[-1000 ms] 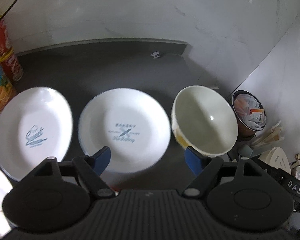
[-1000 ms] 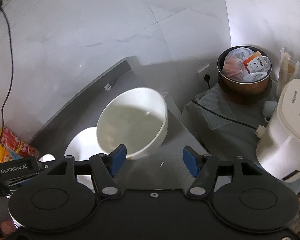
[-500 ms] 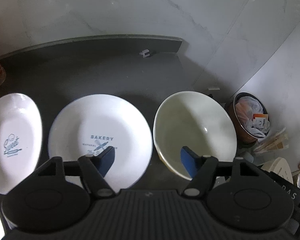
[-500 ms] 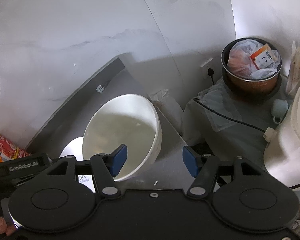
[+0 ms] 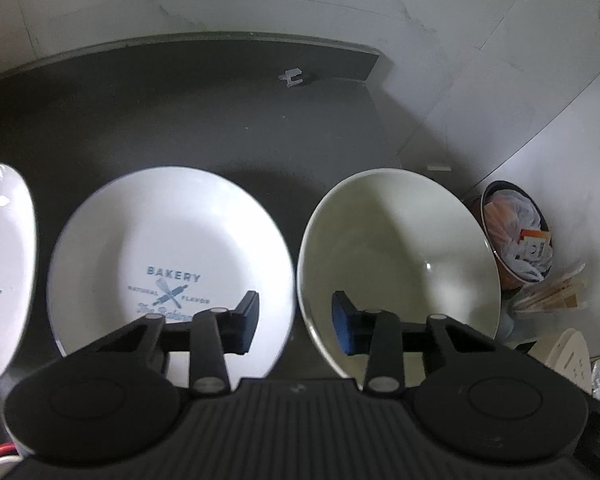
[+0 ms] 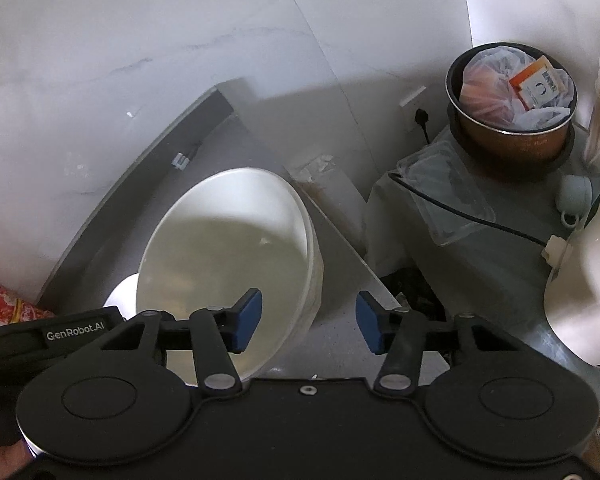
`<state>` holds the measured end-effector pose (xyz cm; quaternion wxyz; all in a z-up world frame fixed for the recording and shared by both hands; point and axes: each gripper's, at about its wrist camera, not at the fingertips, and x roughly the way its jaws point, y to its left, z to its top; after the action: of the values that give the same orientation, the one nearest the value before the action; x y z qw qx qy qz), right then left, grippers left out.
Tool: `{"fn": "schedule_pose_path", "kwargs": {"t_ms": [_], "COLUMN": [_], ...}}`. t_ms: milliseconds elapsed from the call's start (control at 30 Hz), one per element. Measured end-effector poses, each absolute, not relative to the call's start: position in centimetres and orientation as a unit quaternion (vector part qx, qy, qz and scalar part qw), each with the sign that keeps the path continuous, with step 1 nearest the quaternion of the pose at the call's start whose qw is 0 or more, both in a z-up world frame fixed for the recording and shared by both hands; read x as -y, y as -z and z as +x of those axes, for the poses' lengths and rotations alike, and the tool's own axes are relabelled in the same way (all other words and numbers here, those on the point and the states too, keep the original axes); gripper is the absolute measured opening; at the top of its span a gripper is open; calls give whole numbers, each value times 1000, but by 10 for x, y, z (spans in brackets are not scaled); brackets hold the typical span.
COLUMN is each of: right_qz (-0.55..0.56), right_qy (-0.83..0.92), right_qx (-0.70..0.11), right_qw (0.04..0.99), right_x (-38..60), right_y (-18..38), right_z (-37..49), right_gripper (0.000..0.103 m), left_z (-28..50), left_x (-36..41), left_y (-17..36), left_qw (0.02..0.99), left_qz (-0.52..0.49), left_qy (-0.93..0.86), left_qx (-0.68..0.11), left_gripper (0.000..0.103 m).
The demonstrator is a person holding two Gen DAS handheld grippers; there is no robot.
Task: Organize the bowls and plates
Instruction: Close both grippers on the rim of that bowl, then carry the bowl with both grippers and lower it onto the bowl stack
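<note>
White marble-look tiles line the walls behind a dark grey countertop (image 5: 204,120), which ends at a corner on its right side. On this surface a round white plate with a blue rim and a blue "BAKERY" print (image 5: 168,248) lies flat, and just to its right stands a deep cream-white ceramic bowl (image 5: 396,256), the two rims very close together. At the left edge of the left wrist view, part of a second white plate with blue script lettering (image 5: 4,272) shows. The left gripper (image 5: 294,322) hangs above the gap between plate and bowl with its blue-padded jaws spread and empty, one finger over the plate and the other over the near inside of the bowl. The right gripper (image 6: 308,326) has its jaws spread too, holding nothing; its left finger sits over the inside of the bowl and its right finger outside the bowl wall, so the rim lies between them, though whether either pad touches it cannot be told. Beyond the counter's end stands a copper-coloured round bin holding plastic bags and an orange box (image 6: 514,116), with a black cable (image 6: 472,216) running across a grey covered surface beside it, and a rounded white appliance (image 6: 588,292) at the right edge.
</note>
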<state>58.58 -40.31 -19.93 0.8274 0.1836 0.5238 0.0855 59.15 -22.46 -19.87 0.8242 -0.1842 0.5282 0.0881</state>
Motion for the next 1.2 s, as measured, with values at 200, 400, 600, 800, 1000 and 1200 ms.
{"fn": "schedule_pose_path", "kwargs": {"t_ms": [200, 400, 600, 800, 1000, 1200], "right_qz": [191, 167, 176, 169, 162, 159], "right_qy": [-87, -87, -97, -104, -113, -122], "right_qx": [-532, -519, -508, -488, -472, -465], "right_qw": [820, 834, 838, 850, 859, 862], "right_x": [400, 394, 391, 374, 355, 336], "right_y": [209, 197, 176, 147, 121, 103], "right_z": [589, 581, 569, 549, 521, 492], "right_gripper": [20, 18, 18, 18, 18, 18], "left_z": [599, 591, 572, 548, 515, 480], "left_x": [228, 228, 219, 206, 185, 160], "left_y": [207, 197, 172, 144, 119, 102], "left_qw": [811, 809, 815, 826, 834, 840], "left_qz": [-199, -210, -229, -235, -243, -255], "left_qy": [-81, -90, -82, -80, -75, -73], "left_qx": [-544, -542, -526, -506, -489, -474], "left_gripper": [10, 10, 10, 10, 10, 11]}}
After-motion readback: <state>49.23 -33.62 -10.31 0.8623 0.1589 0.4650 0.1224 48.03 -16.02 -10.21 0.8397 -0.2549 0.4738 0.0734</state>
